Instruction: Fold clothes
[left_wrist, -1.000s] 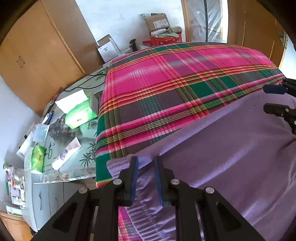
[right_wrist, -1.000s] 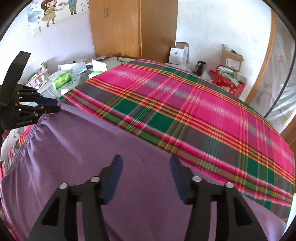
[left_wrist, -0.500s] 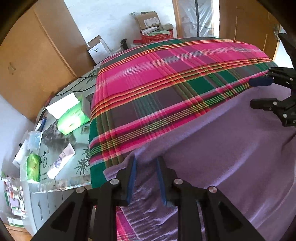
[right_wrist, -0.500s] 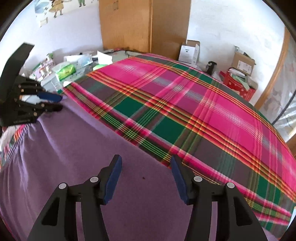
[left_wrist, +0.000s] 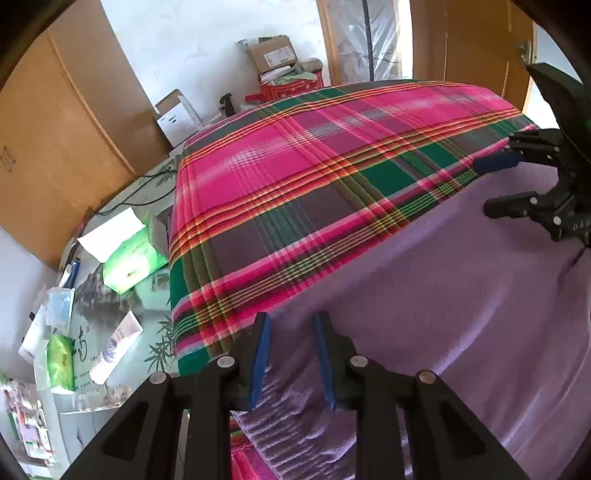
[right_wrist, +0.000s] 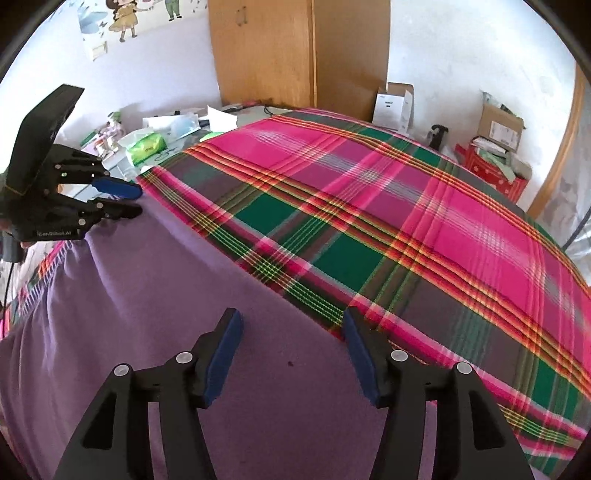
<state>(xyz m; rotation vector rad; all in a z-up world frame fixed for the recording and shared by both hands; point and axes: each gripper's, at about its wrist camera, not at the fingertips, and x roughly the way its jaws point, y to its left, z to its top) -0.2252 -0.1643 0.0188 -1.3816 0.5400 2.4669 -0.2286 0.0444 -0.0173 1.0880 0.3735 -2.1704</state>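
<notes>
A purple garment (left_wrist: 461, 295) lies spread on the near part of a bed with a pink and green plaid sheet (left_wrist: 314, 166); it also shows in the right wrist view (right_wrist: 147, 295). My left gripper (left_wrist: 291, 354) is open, its jaws either side of the garment's left corner edge without pinching it. It shows in the right wrist view (right_wrist: 129, 201) at the far left. My right gripper (right_wrist: 291, 354) is wide open and empty just above the garment near its far edge. It shows in the left wrist view (left_wrist: 495, 184) at the right.
The plaid sheet (right_wrist: 369, 203) covers the far bed. A glass-topped side table (left_wrist: 110, 295) left of the bed holds tissue packs, tubes and papers. Wooden wardrobes (right_wrist: 295, 55), cardboard boxes (left_wrist: 273, 55) and a red box stand along the far wall.
Both grippers have moved forward toward the garment's far edge. My left gripper's jaws have opened wider and let go of the corner fold. The right gripper stays open.
</notes>
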